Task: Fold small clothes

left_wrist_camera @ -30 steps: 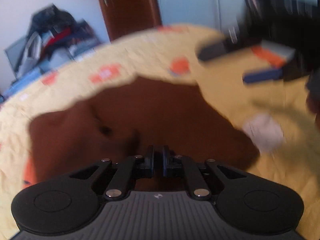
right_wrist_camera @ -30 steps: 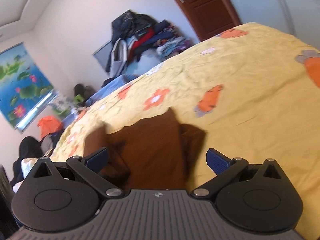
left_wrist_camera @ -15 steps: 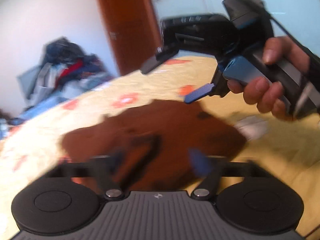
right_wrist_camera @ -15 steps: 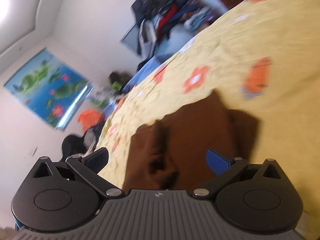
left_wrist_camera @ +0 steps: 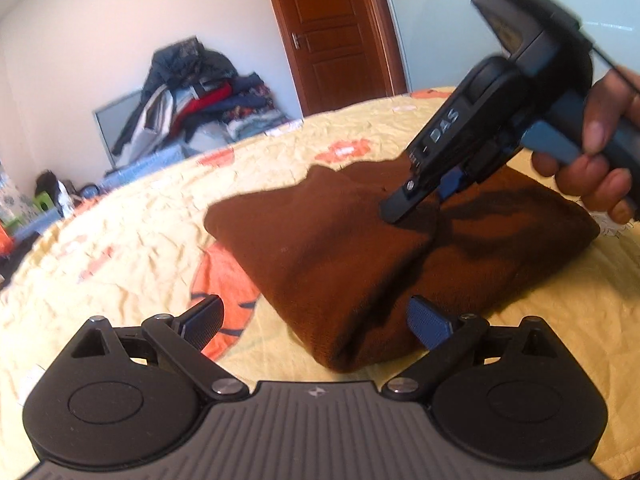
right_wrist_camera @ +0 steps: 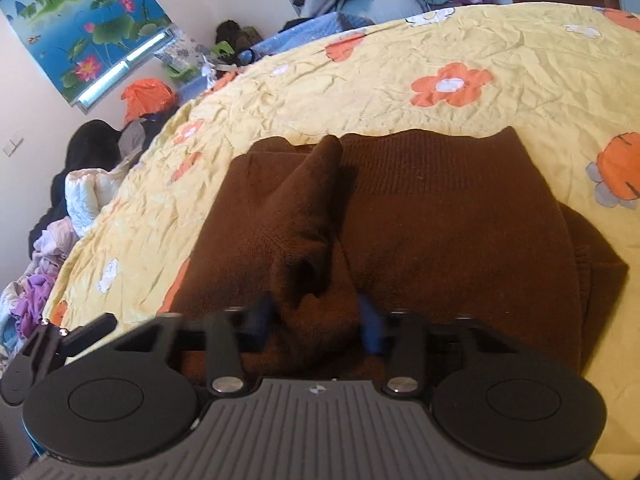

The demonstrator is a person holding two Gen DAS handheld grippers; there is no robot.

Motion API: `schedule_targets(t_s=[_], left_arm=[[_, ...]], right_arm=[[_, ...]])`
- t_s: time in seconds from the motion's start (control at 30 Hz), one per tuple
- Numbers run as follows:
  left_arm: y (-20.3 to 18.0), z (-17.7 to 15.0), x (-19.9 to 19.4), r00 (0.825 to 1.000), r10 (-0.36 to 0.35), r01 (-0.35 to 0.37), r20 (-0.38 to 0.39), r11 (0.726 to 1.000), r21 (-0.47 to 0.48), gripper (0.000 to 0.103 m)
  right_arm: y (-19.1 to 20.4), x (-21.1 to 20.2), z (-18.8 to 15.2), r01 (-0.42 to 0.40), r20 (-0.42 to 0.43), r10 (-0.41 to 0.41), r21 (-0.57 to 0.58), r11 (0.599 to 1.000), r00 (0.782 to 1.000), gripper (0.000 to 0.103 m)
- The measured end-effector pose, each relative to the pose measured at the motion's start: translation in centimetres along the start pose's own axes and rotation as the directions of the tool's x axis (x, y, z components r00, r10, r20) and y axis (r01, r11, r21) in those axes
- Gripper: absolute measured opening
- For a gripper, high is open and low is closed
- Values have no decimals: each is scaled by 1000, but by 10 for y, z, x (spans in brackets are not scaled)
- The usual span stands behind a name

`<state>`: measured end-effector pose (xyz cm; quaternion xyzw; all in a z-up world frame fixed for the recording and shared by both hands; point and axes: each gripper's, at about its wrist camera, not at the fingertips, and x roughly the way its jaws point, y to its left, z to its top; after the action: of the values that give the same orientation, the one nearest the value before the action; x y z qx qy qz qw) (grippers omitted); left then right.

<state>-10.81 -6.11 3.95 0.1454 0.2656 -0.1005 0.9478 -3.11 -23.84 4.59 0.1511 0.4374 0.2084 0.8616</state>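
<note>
A brown knitted sweater (left_wrist_camera: 360, 248) lies folded on the yellow flowered bedspread (left_wrist_camera: 120, 240). My left gripper (left_wrist_camera: 316, 322) is open and empty, hovering just before the sweater's near corner. My right gripper (right_wrist_camera: 316, 320) is shut on a raised fold of the brown sweater (right_wrist_camera: 440, 220) near its middle. In the left wrist view the right gripper (left_wrist_camera: 424, 200) presses down on the sweater's top, held by a hand (left_wrist_camera: 600, 160).
A heap of clothes (left_wrist_camera: 192, 92) sits past the bed's far edge by a brown door (left_wrist_camera: 332, 32). More clothes (right_wrist_camera: 80, 184) lie off the bed's left side, under a lotus picture (right_wrist_camera: 84, 20).
My left gripper has opened and let go of the sweater, then drawn back. My right gripper has come down onto the sweater and closed on a fold.
</note>
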Motion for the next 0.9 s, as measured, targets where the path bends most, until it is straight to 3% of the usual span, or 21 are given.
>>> schedule_targets(t_s=[0.1,0.17,0.2,0.3,0.4,0.5,0.57,0.6,0.63,0.7,0.73,0.77,0.83,0.9], left_arm=[[5,-3,-1,1000,-2,2,3,1000,-21,99],[10,-4,-1,1000,3,-3,6,999,-33,99],[11,-5,-3,1000,8,-7,5,999,-42,99],[21,-4,-7,1000,17,-16,11,998,-63,99],[34,-6,-15,999,-1,5,40,996,-91,100],[38,-8,-18,997,-44,52,70,992,-115,99],[34,-7,-14,996,-65,71,61,992,-104,99],[31,-6,-11,995,-82,86,52,992,-94,99],[28,-4,-10,995,-90,93,45,993,-79,99],[20,1,-13,992,-105,108,71,993,-41,99],[17,3,-16,989,-112,115,94,993,-22,99],[13,5,-18,987,-116,117,115,993,-5,99],[7,9,-20,981,-128,128,143,992,11,99],[-2,14,-18,976,-160,157,149,987,27,99]], right_arm=[[4,-4,1,-11,-26,11,-6,1000,1000,35],[3,1,2,-28,-42,28,-2,1000,999,19],[1,4,2,-48,-46,48,18,999,998,19],[-2,-10,5,-86,27,85,26,996,996,17],[-4,-62,2,-105,126,101,18,994,987,16],[-17,-105,-28,-38,148,33,34,999,988,16],[-38,-110,-54,97,104,-105,78,992,989,17],[-50,-108,-66,166,71,-174,111,980,982,19],[-63,-107,-75,169,57,-181,163,972,982,27],[-75,-115,-81,88,111,-121,263,961,986,53],[-75,-119,-78,92,131,-133,281,955,982,79],[-74,-126,-72,103,176,-157,283,954,972,86],[-75,-136,-59,79,277,-155,266,961,948,87],[-83,-131,-38,51,286,-135,283,958,949,82]])
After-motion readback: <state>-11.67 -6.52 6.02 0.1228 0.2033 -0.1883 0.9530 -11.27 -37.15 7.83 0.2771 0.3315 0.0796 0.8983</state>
